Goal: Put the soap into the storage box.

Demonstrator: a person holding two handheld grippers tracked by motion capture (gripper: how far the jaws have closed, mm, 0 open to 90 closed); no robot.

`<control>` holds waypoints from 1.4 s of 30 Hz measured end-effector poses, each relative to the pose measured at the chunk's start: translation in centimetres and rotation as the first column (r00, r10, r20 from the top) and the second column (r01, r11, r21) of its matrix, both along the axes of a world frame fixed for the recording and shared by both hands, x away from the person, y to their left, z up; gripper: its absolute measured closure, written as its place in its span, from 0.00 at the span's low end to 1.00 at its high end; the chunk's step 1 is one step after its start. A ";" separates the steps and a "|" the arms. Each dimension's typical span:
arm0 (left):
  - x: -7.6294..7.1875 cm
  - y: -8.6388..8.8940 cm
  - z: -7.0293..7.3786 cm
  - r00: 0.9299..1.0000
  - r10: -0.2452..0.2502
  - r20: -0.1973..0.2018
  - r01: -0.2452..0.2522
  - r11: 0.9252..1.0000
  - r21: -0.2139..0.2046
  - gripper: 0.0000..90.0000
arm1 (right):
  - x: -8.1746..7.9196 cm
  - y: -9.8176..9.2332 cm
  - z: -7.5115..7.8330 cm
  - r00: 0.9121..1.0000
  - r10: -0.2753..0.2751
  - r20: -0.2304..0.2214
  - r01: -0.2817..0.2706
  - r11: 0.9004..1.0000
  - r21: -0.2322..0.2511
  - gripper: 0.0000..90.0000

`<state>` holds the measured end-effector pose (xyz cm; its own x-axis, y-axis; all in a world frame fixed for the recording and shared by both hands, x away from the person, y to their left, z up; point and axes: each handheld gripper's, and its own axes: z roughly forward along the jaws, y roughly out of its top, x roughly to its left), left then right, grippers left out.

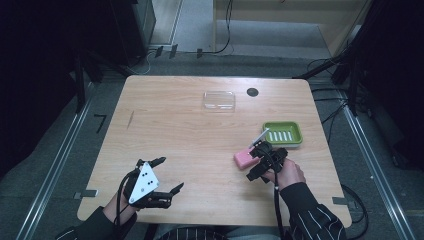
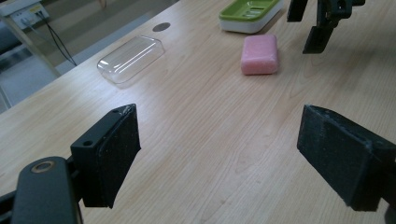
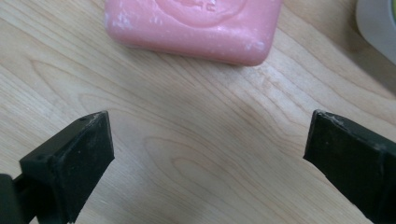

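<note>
pink soap bar [image 2: 260, 53] flat on table [image 1: 190, 135], just beside green soap dish [image 1: 282, 133] | likely stiff, light, slick-faced; best gripped across its short sides | right gripper [image 3: 205, 154] jaws wide apart, empty, just short of the bar | left gripper [image 2: 219, 158] wide open, empty, well apart | clear lid [image 1: 219, 100] far side

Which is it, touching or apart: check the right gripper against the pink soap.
Apart. The right gripper view shows the right gripper open, with bare wood between its jaws and the pink soap lying ahead of them.
</note>
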<state>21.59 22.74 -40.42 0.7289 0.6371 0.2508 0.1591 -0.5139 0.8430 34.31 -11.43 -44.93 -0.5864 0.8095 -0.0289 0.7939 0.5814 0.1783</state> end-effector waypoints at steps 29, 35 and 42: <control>0.0 0.0 0.0 1.000 0.000 0.000 0.000 1.000 -0.002 0.16 | 4.5 2.8 -0.4 0.997 -0.040 -0.062 0.043 0.998 0.048 0.00; 0.0 0.1 0.0 1.000 0.000 0.000 0.000 1.000 -0.003 0.16 | 5.3 3.4 -0.9 0.997 -0.041 -0.067 0.044 0.997 0.055 0.00; 0.0 0.1 0.0 1.000 0.001 -0.001 -0.001 1.000 -0.003 0.16 | 5.8 4.0 -1.4 0.995 -0.057 -0.086 0.061 0.997 0.040 0.00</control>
